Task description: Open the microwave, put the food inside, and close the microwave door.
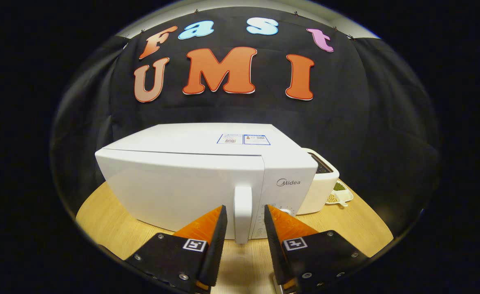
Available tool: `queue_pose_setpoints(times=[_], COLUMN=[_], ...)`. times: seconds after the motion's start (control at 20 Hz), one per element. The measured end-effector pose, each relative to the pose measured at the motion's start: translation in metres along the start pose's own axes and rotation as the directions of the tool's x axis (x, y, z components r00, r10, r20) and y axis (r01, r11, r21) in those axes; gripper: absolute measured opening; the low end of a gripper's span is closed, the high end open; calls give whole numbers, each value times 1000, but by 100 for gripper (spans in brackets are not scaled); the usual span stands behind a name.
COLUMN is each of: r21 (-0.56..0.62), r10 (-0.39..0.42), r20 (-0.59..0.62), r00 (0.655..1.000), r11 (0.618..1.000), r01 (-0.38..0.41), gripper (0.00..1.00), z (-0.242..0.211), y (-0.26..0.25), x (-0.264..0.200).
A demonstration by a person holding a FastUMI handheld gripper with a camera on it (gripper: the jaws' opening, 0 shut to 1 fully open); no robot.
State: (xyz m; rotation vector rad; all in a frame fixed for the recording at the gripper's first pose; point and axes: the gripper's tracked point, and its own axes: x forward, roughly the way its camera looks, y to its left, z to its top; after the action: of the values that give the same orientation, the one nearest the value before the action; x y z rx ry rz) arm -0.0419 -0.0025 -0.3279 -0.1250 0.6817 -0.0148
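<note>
A white microwave (190,179) stands on the round wooden table (113,228) with its door shut. Its vertical white door handle (242,212) rises just ahead of my gripper (245,210), lined up with the gap between the two orange-and-black fingers (207,232). The fingers stand apart on either side of the handle without pressing on it, so the gripper is open and holds nothing. A small white dish of food (340,194), green and yellowish, lies on the table behind the microwave's right side.
A second white appliance (319,183) sits close against the microwave's right side, in front of the dish. Bare tabletop lies to the left of the microwave and under the fingers. The black cloth wall hangs behind.
</note>
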Motion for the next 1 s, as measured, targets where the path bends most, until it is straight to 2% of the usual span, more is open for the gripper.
queue_pose_setpoints(times=[0.1, 0.25, 0.6, 0.75, 1.0], r21=[12, 28, 66, 61, 50], r10=[-7, -36, -51, -54, -63], r20=[-13, -6, -47, -50, -58], r00=[1000, 999, 998, 997, 996], r11=[1000, 999, 996, 997, 997], r01=[7, 36, 54, 57, 66], gripper=[41, 28, 26, 17, 16], z=[-8, -13, -21, -20, -21], y=[4, 0, 4, 3, 3], x=[4, 19, 31, 27, 26])
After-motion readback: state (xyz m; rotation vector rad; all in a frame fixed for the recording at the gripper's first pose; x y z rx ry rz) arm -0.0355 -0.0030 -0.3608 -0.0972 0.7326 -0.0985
